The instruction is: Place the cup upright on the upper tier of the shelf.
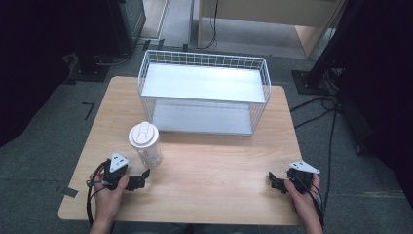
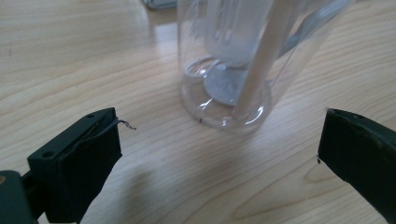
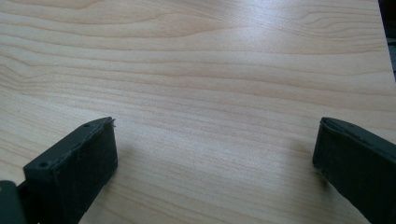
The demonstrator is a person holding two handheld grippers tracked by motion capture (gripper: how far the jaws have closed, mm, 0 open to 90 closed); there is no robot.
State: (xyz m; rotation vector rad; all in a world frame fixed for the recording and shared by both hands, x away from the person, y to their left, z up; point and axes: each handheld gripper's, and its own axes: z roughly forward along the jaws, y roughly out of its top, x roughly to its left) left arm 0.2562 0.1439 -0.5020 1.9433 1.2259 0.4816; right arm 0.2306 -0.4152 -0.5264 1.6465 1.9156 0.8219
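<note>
- Tabletop (image 1: 209,161) before me: pale wood grain, rounded corners, softly glossy under overhead light.
- Floor (image 1: 44,146): grey carpet, with dark tape marks to my left.
- Cables (image 1: 319,105): black, trailing over the carpet at my right.
- Light wooden furniture (image 1: 272,14) beyond the far edge.
- Dark equipment stands (image 1: 92,63) at both sides.

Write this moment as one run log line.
left gripper: open, facing clear cup | right gripper: open, over bare table | wire basket: behind
</note>
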